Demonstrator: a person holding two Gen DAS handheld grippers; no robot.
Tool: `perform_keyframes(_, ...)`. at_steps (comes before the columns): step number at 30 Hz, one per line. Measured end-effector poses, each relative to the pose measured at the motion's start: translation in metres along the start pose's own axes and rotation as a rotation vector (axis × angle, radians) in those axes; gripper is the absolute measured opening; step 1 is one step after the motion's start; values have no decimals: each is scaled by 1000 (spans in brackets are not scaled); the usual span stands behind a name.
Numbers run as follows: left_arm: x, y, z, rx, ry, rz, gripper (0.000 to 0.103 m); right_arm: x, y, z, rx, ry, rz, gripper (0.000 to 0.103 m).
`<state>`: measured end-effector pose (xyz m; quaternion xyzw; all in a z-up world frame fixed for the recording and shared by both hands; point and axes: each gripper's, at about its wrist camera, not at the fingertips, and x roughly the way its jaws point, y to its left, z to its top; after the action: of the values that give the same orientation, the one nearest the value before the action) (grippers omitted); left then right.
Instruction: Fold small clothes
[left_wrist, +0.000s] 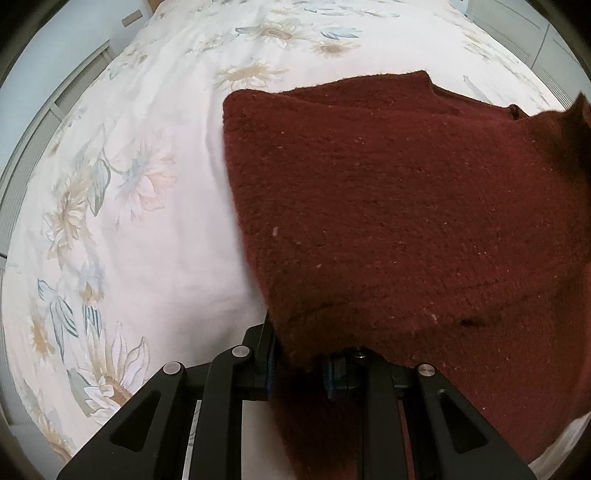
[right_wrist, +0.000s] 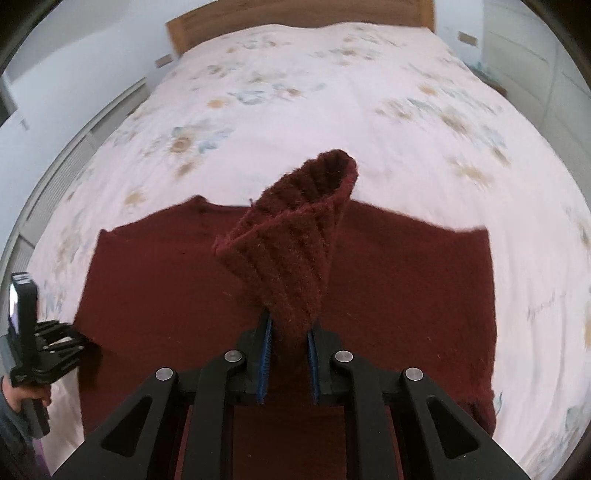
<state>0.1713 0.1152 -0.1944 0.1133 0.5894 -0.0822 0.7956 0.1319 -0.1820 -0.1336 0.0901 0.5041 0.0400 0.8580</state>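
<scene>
A dark red knitted sweater (right_wrist: 406, 288) lies spread on the floral bedsheet (right_wrist: 295, 110). My right gripper (right_wrist: 290, 332) is shut on its ribbed cuff (right_wrist: 295, 236), which stands up above the sweater's middle. My left gripper (left_wrist: 299, 354) is shut on the sweater's near left edge (left_wrist: 369, 221); the cloth drapes over its fingertips and hides them. The left gripper also shows in the right wrist view (right_wrist: 77, 341) at the sweater's left corner.
The bed has a wooden headboard (right_wrist: 295, 14) at the far end. A grey slatted panel (right_wrist: 62, 173) runs along the left wall. White cupboards (right_wrist: 535, 55) stand at the right. Bare sheet (left_wrist: 129, 184) lies left of the sweater.
</scene>
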Motion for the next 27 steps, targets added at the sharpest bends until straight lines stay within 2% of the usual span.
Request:
perform_keyframes(6,-2,-3,-10,16,3,9,17,17,-32,-25,67,47,-36,12)
perform_keyframes(12,6,-5,-10,3,15,19,17,24,-61,-38,139,65,-20,13)
perform_keyframes(23,4,-7,-7,-20,-1,36,17,14,-76,-51,170,92,-71,12)
perform_keyframes(27,-2,-7,-8,-21,7,47,20,2,-80,-50,175,77,-86,13)
